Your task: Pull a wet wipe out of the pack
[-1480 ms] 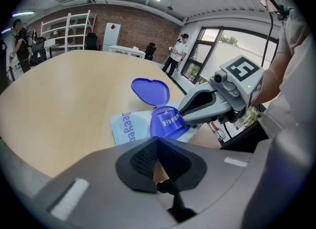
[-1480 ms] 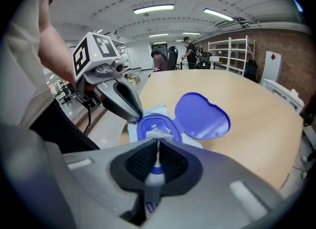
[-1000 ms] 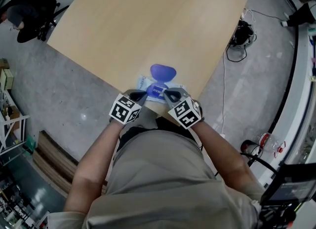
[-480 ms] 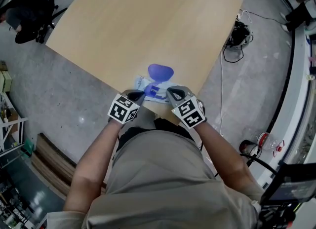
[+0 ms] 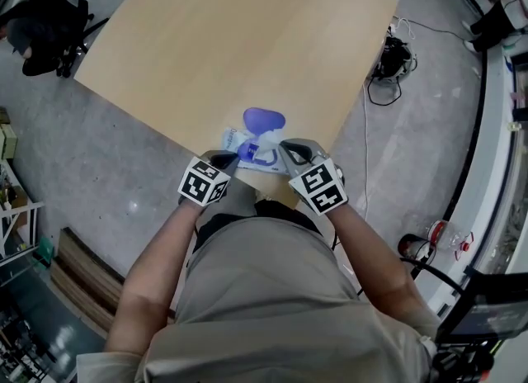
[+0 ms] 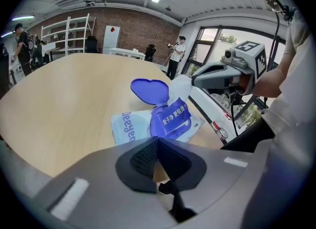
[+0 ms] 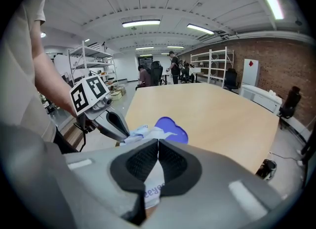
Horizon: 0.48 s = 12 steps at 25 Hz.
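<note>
The pale blue wet wipe pack (image 5: 242, 144) lies at the near edge of the wooden table (image 5: 231, 43), its blue lid (image 5: 264, 118) flipped open away from me. My left gripper (image 5: 227, 158) is shut on the pack's left edge. My right gripper (image 5: 286, 148) is shut on a white wipe (image 6: 180, 86) that rises from the opening. In the left gripper view the pack (image 6: 129, 127) is pulled up in the middle under the right gripper (image 6: 193, 80). In the right gripper view the wipe (image 7: 148, 133) shows just ahead of the jaws, with the lid (image 7: 173, 127) behind it.
The pack sits close to the table's near corner edge. Cables and a dark device (image 5: 396, 59) lie on the floor to the right. A black chair (image 5: 49, 10) stands at far left. A bottle (image 5: 445, 237) lies on the floor at lower right.
The right gripper has shifted slightly up and right with the wipe, and the pack's middle is lifted a little. The left gripper has stayed at the pack's edge.
</note>
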Tool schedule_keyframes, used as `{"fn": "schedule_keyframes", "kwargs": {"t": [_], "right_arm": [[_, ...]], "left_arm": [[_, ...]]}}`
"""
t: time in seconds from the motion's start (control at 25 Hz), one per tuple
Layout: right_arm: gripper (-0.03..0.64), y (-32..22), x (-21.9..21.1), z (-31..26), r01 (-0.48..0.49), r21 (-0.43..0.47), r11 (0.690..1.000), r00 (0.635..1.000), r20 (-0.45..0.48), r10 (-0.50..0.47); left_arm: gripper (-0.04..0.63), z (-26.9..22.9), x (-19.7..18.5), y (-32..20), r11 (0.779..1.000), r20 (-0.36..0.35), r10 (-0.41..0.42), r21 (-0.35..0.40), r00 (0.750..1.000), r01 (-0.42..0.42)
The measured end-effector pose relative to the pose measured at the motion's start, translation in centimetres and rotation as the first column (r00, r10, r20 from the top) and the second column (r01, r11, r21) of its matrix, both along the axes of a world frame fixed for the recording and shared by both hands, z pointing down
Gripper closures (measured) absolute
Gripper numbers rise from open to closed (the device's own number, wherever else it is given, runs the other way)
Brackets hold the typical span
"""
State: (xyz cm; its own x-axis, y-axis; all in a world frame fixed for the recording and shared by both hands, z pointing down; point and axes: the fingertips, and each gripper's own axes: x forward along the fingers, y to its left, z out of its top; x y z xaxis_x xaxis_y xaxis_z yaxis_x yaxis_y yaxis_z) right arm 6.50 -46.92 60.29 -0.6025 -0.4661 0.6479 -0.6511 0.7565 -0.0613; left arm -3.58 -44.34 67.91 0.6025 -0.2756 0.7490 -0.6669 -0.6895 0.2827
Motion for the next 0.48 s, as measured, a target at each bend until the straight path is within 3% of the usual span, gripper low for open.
{"fn": "schedule_keyframes", "kwargs": {"t": [0.48], "right_arm": [[0.612, -1.2, 0.6, -4.8, -0.051, 0.072, 0.996, 0.998, 0.03, 0.049]], "left_arm": [[0.594, -0.3, -0.1, 0.5, 1.0, 0.001, 0.014, 0.013, 1.0, -0.014]]}}
